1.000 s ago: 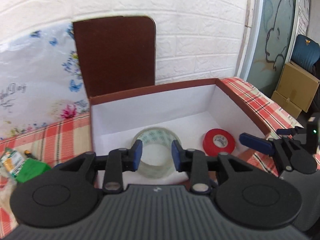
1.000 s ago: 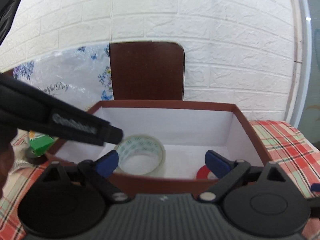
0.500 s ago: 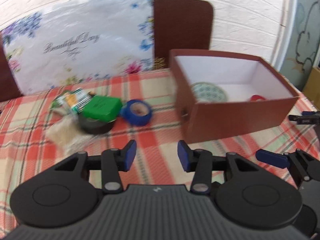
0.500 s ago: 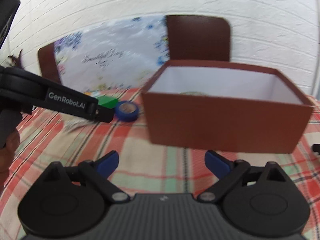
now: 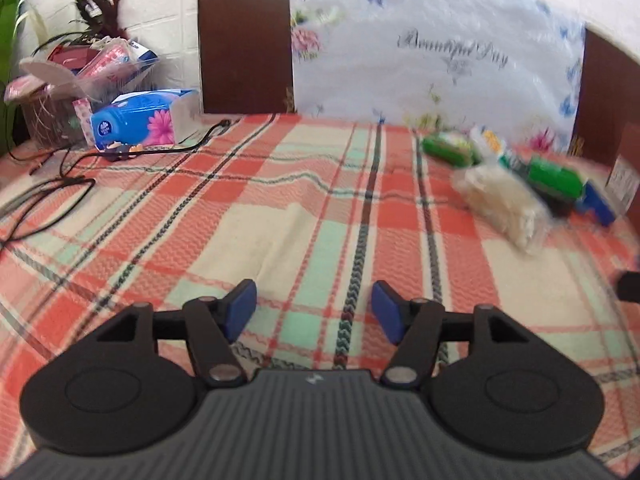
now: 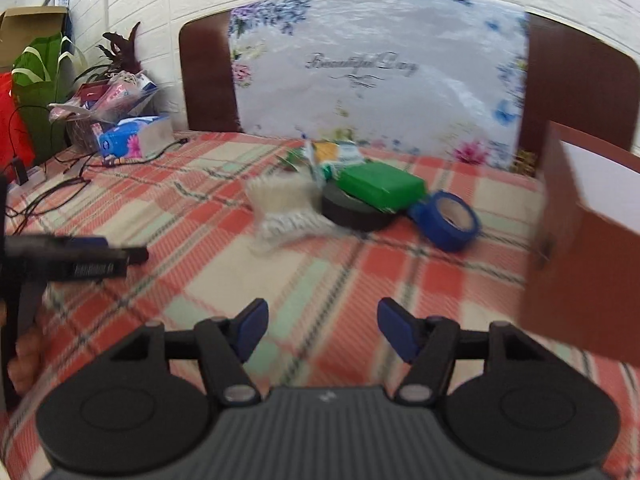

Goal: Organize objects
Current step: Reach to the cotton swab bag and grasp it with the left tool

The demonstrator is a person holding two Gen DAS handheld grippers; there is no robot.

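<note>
A small heap lies on the plaid tablecloth (image 6: 328, 280): a blue tape roll (image 6: 448, 220), a black tape roll (image 6: 352, 210) with a green box (image 6: 380, 186) resting on it, a clear bag of white sticks (image 6: 280, 208) and printed packets (image 6: 332, 156). The brown box (image 6: 580, 248) with a white inside stands at the right edge. My right gripper (image 6: 320, 326) hovers over bare cloth short of the heap, its jaws closing with nothing between them. My left gripper (image 5: 314, 308) is over bare cloth left of the same heap (image 5: 508, 200), its jaws opening and empty.
A blue tissue box (image 5: 140, 118), a basket of packets (image 5: 60, 80), a plant and black cables (image 5: 60, 184) crowd the far left. Two brown chair backs (image 6: 204, 76) and a flowered plastic sheet (image 6: 372, 72) stand behind the table. The left gripper's finger (image 6: 80, 258) shows at the right view's left edge.
Both grippers pulled back from the brown box and swung left over the tablecloth. The left jaws widened, the right jaws narrowed. The clear and red tape rolls stayed in the box.
</note>
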